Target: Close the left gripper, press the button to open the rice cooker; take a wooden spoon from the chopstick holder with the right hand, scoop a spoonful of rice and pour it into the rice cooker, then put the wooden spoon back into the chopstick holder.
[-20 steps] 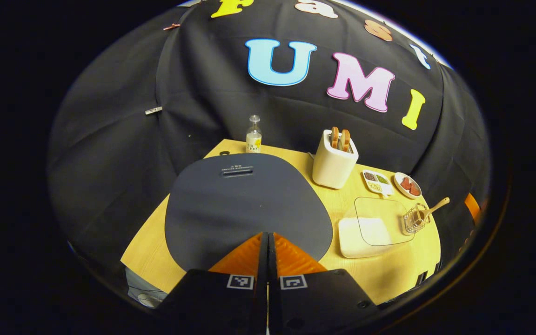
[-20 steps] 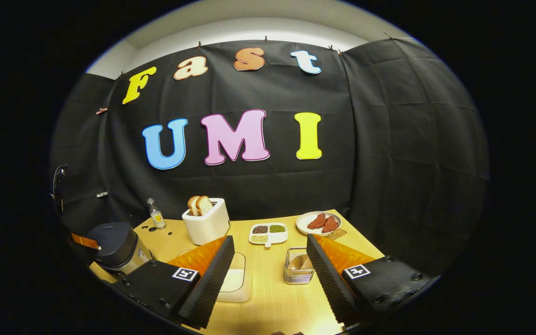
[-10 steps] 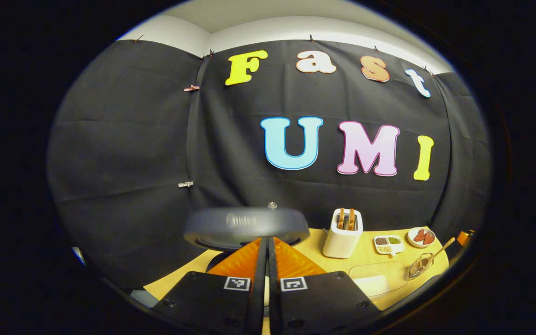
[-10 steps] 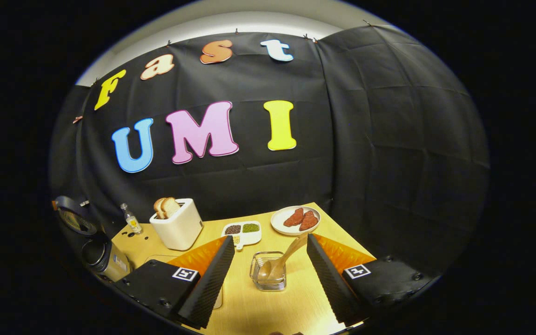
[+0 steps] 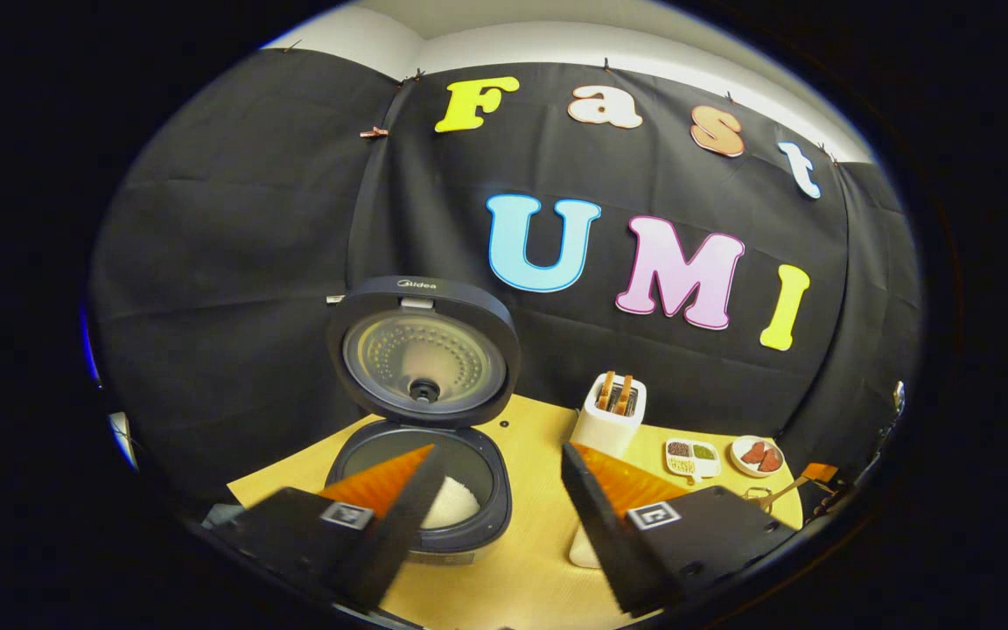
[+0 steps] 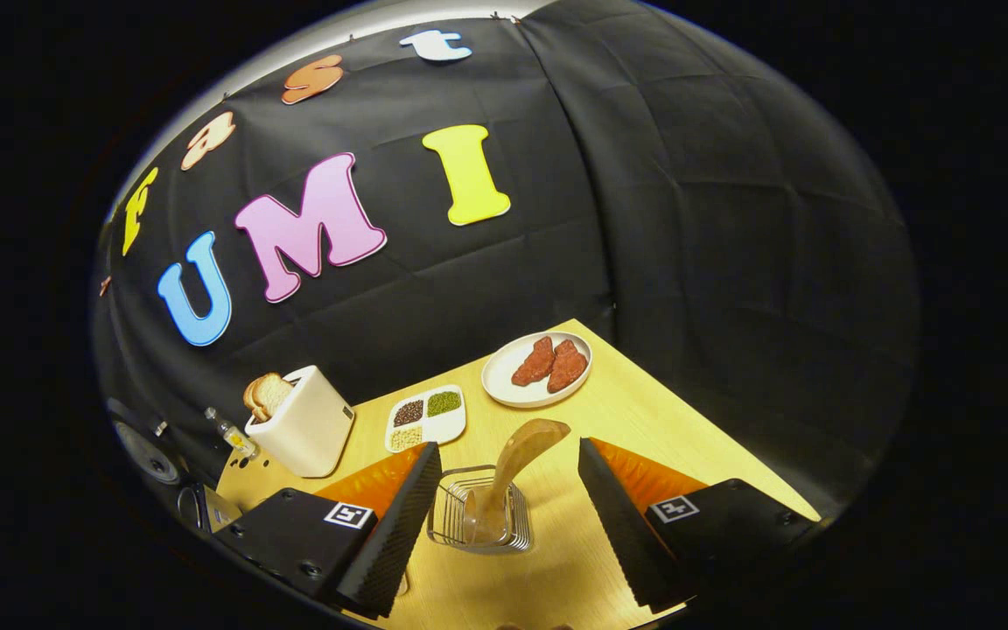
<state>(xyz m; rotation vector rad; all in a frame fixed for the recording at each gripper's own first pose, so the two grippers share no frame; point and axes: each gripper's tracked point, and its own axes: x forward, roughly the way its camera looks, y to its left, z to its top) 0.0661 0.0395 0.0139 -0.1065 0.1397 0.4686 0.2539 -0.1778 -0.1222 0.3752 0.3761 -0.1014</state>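
Left gripper view:
Left claw (image 5: 500,477): fingers spread wide apart, holding nothing, above the table (image 5: 530,573).
Rice cooker (image 5: 421,486): on the left part of the table, between and just behind the fingers. Lid (image 5: 423,360) is up, about upright, inner side facing the camera.
Rice (image 5: 451,503): white heap inside the cooker pot, partly hidden by one finger.
Toaster (image 5: 609,416): white, w/ two bread slices, to the right behind the cooker.
Seasoning tray (image 5: 689,457): right of the toaster, small compartments.
Plate (image 5: 758,455): at the far right, w/ red pieces on it.
Chopstick holder (image 5: 762,499): wire basket at the right edge, mostly hidden; can't tell details.

Right gripper view:
Right claw (image 6: 504,490): fingers wide apart, not touching anything, one on each side of the chopstick holder (image 6: 478,521).
Wooden spoon (image 6: 508,477): stands in the holder, bowl down inside the wire, long axis tilted; handle end points up and to the right, toward the plate (image 6: 537,376).
Seasoning tray (image 6: 425,418): behind the holder, to the left of the plate.
Toaster (image 6: 303,420): more left, bread sticking out on top.
Small bottle (image 6: 228,430): beside the toaster, near the left edge.
Rice cooker (image 6: 163,464): at the far left edge, only partly seen.
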